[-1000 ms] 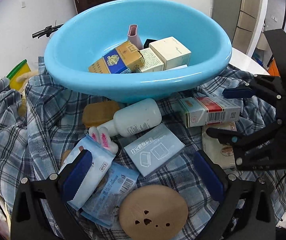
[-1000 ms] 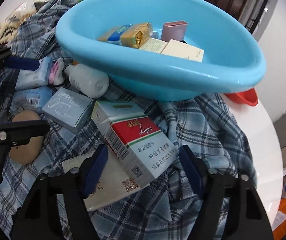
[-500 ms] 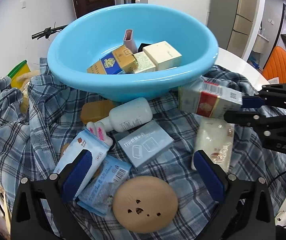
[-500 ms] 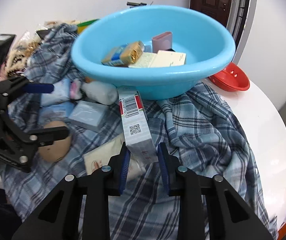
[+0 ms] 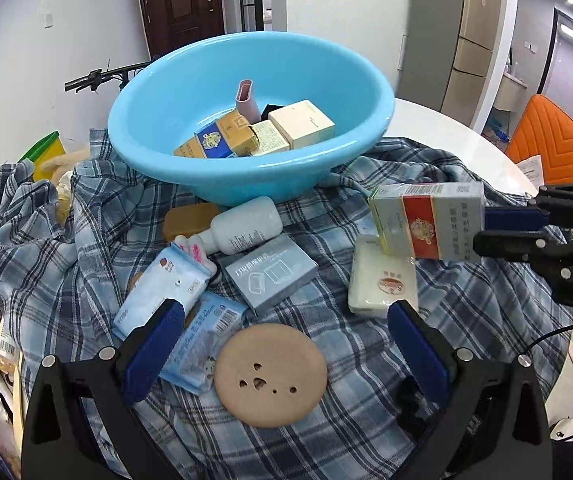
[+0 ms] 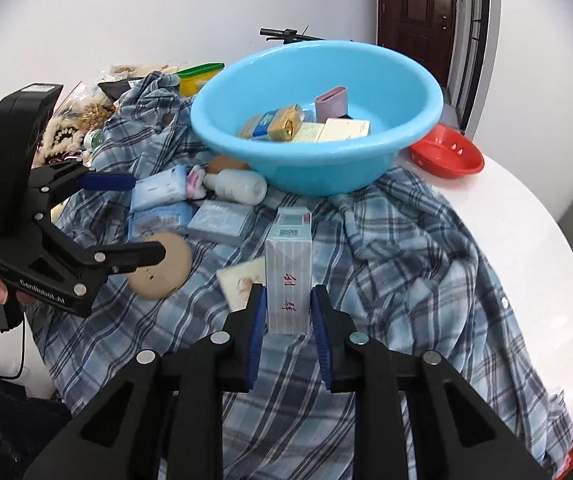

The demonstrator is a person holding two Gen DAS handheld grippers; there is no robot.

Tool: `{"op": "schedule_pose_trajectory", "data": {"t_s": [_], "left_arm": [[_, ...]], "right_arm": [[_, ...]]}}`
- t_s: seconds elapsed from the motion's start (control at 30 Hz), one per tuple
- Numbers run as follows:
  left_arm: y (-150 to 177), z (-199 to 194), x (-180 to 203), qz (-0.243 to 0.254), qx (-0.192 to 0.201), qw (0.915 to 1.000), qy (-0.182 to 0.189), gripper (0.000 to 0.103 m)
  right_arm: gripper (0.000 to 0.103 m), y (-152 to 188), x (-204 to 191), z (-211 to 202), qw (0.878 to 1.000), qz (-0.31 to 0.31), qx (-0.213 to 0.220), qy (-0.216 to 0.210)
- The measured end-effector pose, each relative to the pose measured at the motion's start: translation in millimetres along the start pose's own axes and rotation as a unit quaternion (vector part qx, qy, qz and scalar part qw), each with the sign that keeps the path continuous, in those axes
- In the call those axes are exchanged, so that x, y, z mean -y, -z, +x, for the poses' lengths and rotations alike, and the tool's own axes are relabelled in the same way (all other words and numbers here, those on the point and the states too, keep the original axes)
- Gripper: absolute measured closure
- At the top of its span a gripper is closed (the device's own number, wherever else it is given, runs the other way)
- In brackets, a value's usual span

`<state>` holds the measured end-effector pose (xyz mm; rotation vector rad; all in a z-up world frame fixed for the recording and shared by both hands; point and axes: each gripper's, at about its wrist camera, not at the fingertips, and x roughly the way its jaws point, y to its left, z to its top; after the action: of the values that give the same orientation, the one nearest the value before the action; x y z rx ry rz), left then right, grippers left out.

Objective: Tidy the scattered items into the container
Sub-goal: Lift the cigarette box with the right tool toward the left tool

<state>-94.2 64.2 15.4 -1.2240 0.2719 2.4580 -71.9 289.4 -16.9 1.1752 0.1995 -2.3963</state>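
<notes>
Several loose items lay on the plaid cloth (image 5: 86, 240) covering the worktop (image 6: 534, 240), in front of the blue basin (image 5: 246, 184): a white bottle (image 5: 246, 228) on its side against the basin's base, a grey box (image 5: 270, 276), two blue tissue packs (image 5: 162, 292), a round tan disc (image 5: 270, 374) and a cream packet (image 5: 382, 288). The basin already contained several boxes and an upright mauve case (image 5: 246, 100). A red dish (image 6: 446, 152) sat just beside the basin on bare worktop. The right gripper (image 6: 288, 320) had its jaws closed narrowly on a red-and-white carton (image 5: 426, 220), held clear of the cloth, above the cream packet and short of the basin. The left gripper (image 5: 286, 344) held nothing, jaws wide apart over the disc.
</notes>
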Motion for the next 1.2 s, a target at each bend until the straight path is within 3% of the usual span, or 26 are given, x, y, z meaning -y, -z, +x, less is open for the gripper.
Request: {"op": "schedule_pose_trajectory", "data": {"t_s": [0.33,0.57,0.67,0.73,0.77,0.87,1.0,1.13,1.2], "left_arm": [[21,7,2,-0.015,-0.016,0.9997,0.010,0.000],[28,22,1,-0.013,-0.039,0.9991,-0.001,0.000],[30,31,-3,-0.017,-0.050,0.9986,-0.003,0.000],[31,36,-6,-0.020,-0.056,0.9982,-0.005,0.000],[32,38,-7,-0.020,-0.060,0.9980,-0.007,0.000],[35,44,-11,-0.021,-0.067,0.9974,-0.014,0.000],[36,46,-14,-0.015,-0.070,0.9973,-0.019,0.000],[38,44,-14,-0.014,-0.064,0.9977,-0.016,0.002],[38,41,-16,-0.019,-0.052,0.9981,-0.028,0.020]], "right_arm": [[0.081,41,6,19,0.999,0.034,-0.038,-0.005],[0.080,35,12,27,0.999,0.043,-0.033,0.001],[0.069,28,14,29,0.999,0.042,-0.028,0.007],[0.051,23,16,29,0.999,0.045,-0.022,0.012],[0.050,22,17,29,0.999,0.047,-0.019,0.015],[0.050,17,21,31,0.998,0.056,-0.016,0.015],[0.070,15,22,34,0.998,0.054,-0.023,0.014],[0.077,15,16,30,0.999,0.045,-0.018,0.012],[0.079,15,11,25,0.999,0.040,-0.014,0.009]]}}
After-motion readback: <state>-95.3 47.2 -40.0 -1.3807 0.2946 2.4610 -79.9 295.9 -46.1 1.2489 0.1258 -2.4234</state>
